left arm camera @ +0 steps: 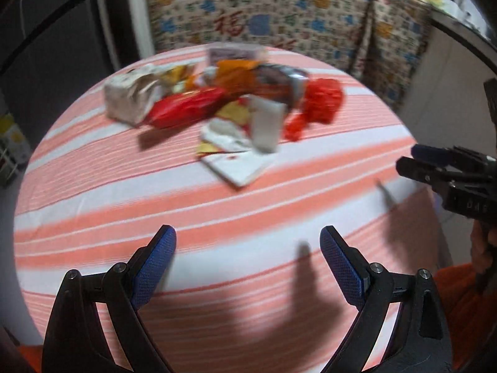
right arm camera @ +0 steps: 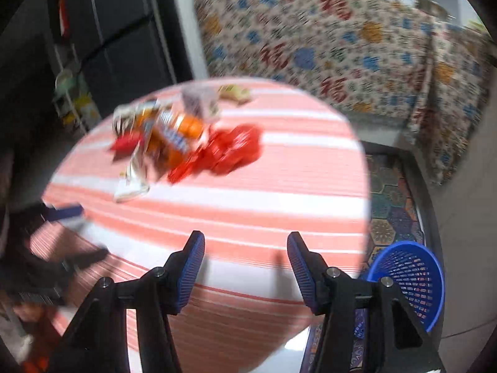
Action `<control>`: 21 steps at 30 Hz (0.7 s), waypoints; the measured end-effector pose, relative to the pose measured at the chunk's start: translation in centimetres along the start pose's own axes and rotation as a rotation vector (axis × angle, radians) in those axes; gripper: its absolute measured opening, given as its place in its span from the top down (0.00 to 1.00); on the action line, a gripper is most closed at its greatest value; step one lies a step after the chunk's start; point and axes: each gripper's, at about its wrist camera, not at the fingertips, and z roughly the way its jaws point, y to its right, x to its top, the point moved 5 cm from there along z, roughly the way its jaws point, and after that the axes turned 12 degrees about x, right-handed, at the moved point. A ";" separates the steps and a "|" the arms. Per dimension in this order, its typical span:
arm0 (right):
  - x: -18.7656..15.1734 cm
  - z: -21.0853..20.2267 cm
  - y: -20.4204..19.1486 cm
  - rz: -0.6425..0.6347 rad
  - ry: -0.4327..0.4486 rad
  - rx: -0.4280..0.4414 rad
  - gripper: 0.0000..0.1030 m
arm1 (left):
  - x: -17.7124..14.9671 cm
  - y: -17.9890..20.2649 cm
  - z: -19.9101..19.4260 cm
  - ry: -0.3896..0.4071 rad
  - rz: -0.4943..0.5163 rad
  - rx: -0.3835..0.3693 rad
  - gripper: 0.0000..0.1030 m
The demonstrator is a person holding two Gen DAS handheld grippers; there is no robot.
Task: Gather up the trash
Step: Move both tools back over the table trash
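From the left wrist view, the left gripper (left arm camera: 248, 248) hovers over the near part of the round table with the pink-and-white striped cloth (left arm camera: 93, 192), its blue-padded fingers spread wide and holding nothing. The heap of crumpled wrappers and packets (left arm camera: 223, 105) lies straight ahead, toward the far side of the table, well apart from the fingertips. Its nearest piece is a flat white paper packet (left arm camera: 239, 164); behind it a long red foil wrapper (left arm camera: 186, 108) runs roughly left to right across the view. The right gripper (left arm camera: 435, 171) shows at the right edge, off to the side of the heap; its opening cannot be judged here.

From the right wrist view, the right gripper (right arm camera: 246, 259) is also open wide and empty. The heap (right arm camera: 183, 143) lies ahead and to the left, again well apart. A blue plastic mesh basket (right arm camera: 413, 279) stands on the floor beside the table, low on the right. The left gripper looks better lined up with the heap, so it seems the likelier one to reach first.
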 end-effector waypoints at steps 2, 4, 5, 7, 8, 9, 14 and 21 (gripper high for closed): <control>-0.1 1.3 -0.1 0.002 -0.019 -0.015 0.45 | -0.1 -0.8 1.1 -0.013 -0.004 0.030 0.08; 0.2 2.3 0.2 0.016 -0.029 -0.031 0.45 | 0.0 -1.2 2.3 -0.030 -0.003 0.047 0.08; 0.0 2.5 0.1 0.020 -0.030 -0.031 0.45 | -0.1 -1.5 2.6 -0.030 -0.005 0.044 0.05; 0.3 3.4 0.0 0.023 -0.038 -0.037 0.45 | -0.2 -2.3 2.9 -0.023 -0.011 0.055 0.02; 0.4 3.8 -0.1 0.019 -0.038 -0.046 0.45 | 0.0 -2.6 3.2 -0.022 -0.014 0.057 0.01; 0.5 3.9 -0.1 0.009 -0.033 -0.059 0.45 | 0.1 -3.0 3.3 -0.022 -0.015 0.056 0.00; 1.3 5.2 -0.2 -0.010 -0.030 -0.094 0.37 | 0.3 -4.0 3.5 -0.017 -0.038 0.060 0.00; 1.8 5.9 -0.3 -0.014 -0.019 -0.118 0.31 | 0.6 -4.0 3.8 -0.022 -0.065 0.070 0.00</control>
